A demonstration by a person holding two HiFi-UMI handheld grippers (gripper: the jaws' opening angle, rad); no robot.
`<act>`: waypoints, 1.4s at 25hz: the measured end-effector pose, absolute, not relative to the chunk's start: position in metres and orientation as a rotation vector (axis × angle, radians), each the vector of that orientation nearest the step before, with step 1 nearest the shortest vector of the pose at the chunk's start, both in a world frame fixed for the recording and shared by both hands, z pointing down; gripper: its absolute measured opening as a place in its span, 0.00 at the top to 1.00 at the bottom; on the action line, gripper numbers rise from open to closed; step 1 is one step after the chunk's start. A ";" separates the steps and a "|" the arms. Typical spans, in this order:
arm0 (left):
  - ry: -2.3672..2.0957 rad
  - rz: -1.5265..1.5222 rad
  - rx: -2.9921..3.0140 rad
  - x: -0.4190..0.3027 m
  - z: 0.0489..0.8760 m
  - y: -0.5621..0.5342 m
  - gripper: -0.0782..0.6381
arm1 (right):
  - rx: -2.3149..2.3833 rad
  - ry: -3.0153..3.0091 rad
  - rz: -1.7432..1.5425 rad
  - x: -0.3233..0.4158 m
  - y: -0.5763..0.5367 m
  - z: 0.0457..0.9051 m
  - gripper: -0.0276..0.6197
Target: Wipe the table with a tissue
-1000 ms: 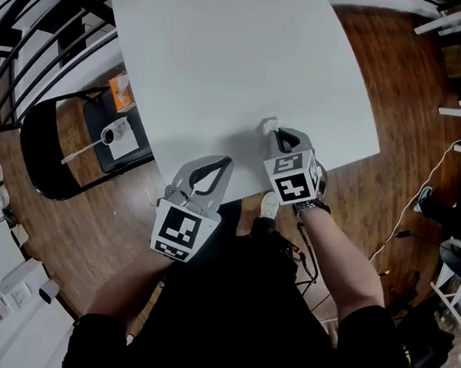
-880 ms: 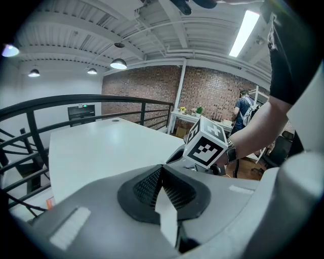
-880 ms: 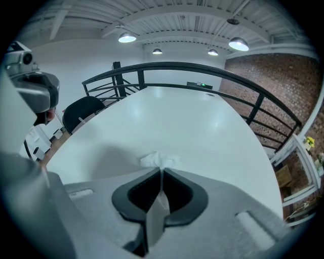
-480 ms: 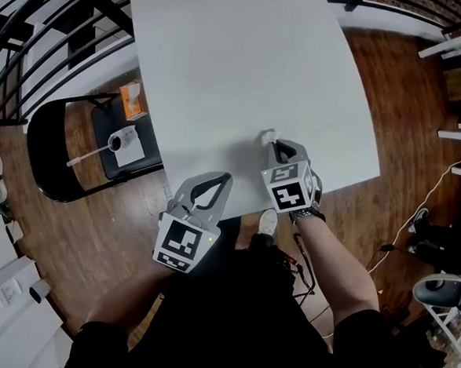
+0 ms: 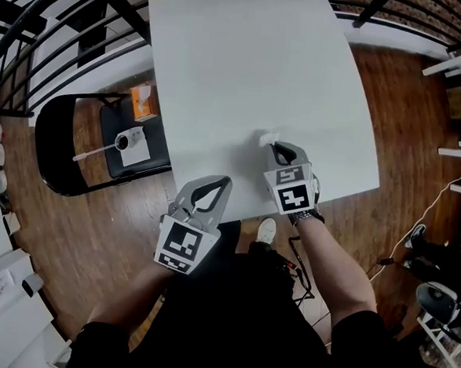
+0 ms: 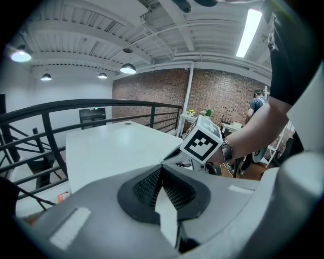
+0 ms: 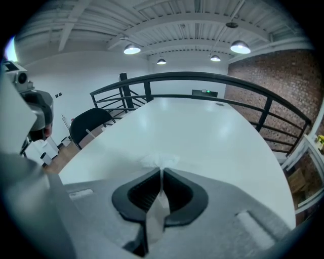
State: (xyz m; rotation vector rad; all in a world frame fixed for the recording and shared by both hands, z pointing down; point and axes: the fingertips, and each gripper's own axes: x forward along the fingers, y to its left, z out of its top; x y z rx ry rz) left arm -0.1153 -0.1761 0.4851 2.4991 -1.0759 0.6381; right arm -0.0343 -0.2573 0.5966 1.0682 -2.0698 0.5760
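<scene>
On the table (image 5: pixel 223 61), right gripper (image 5: pixel 274 146) still clamps the tissue (image 5: pixel 264 135).

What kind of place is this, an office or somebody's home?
Probably a loft-style workspace, though I can't be sure: an exposed brick wall, a black metal railing beside the white table, and a bare industrial ceiling with hanging lamps.
</scene>
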 end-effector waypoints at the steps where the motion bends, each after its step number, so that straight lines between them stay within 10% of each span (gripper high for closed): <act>1: -1.082 0.635 2.502 -0.115 0.484 -0.176 0.87 | 1.069 -2.082 0.569 -0.035 -0.256 0.592 0.95; 35: -1.217 0.416 2.758 -0.018 0.348 -0.109 0.87 | 1.232 -2.529 0.334 0.041 -0.131 0.375 0.95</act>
